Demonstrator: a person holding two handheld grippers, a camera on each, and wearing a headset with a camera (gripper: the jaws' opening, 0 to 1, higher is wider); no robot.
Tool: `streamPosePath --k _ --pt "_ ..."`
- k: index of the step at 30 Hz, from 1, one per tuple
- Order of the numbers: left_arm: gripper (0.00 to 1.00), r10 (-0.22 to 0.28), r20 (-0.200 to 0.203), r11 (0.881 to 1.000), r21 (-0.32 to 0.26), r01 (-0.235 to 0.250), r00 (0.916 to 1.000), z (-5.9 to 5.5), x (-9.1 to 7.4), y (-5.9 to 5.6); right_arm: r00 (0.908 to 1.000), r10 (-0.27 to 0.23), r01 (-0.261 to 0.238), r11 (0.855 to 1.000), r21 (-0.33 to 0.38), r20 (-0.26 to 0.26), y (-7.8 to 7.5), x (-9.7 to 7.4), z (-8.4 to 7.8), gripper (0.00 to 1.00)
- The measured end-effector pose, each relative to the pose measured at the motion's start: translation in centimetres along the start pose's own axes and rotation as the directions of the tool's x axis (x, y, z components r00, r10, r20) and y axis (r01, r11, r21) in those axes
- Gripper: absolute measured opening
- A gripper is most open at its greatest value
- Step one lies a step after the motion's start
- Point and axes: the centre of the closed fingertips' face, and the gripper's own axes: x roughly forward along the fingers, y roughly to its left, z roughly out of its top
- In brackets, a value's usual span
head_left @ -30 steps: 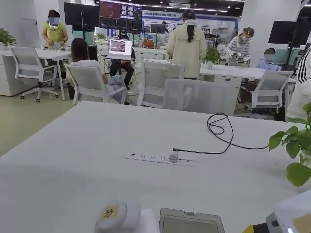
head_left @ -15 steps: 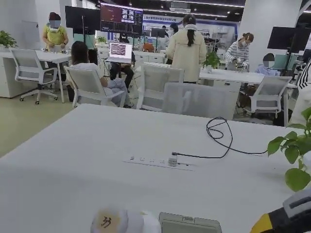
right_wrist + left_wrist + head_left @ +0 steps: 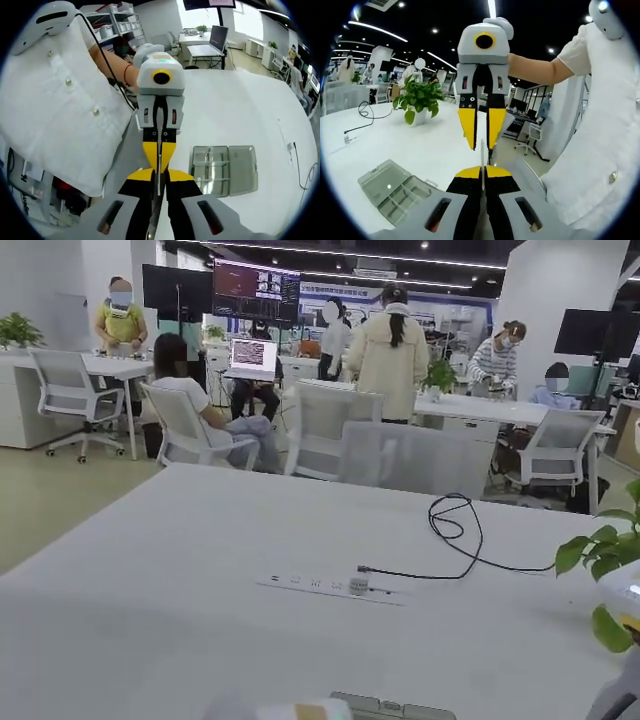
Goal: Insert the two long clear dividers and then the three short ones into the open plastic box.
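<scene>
The open clear plastic box (image 3: 222, 170) lies flat on the white table, and one half shows strips that split it into compartments. It also appears as the box (image 3: 395, 192), and the box's far edge (image 3: 390, 708) shows in the head view. My two grippers face each other tip to tip in the air near the table edge. The left gripper (image 3: 482, 172) (image 3: 159, 162) is shut on a thin clear strip seen edge-on, apparently a divider (image 3: 481, 157). The right gripper (image 3: 159, 175) (image 3: 482, 147) has its yellow tips slightly apart around the strip's other end.
A power strip (image 3: 330, 585) with a black cable (image 3: 455, 530) lies mid-table. A potted plant (image 3: 600, 560) (image 3: 417, 97) stands at the right edge. The person's white shirt (image 3: 55, 100) is close behind the grippers. People, chairs and desks fill the room beyond.
The head camera has tilted up a little. The pale gripper tops that showed at the bottom of the head view have slipped almost out of it.
</scene>
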Motion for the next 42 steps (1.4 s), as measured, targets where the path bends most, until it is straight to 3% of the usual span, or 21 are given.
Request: streamPosePath --k 8,18,29,42 --pt "0.0 0.008 0.017 1.0 0.005 -0.008 0.9998 0.1 -0.3 -0.1 0.9996 0.025 -0.025 1.0 -0.01 -0.012 0.4 0.6 -0.1 0.03" --pt "0.0 0.015 0.013 0.999 0.039 -0.016 0.9998 -0.4 -0.3 -0.2 0.9995 0.027 -0.028 0.999 -0.034 -0.018 0.5 1.1 -0.4 0.03" --pt "0.01 0.028 0.007 0.999 0.038 -0.028 0.9996 -0.9 -0.3 0.0 0.9997 0.016 -0.016 0.999 -0.036 -0.018 0.2 1.2 -0.5 0.03" --pt "0.27 0.109 -0.026 0.994 -0.015 -0.11 0.9937 -2.6 -1.8 1.5 0.9984 -0.052 0.051 0.998 -0.028 -0.023 -1.6 0.4 -0.9 0.03"
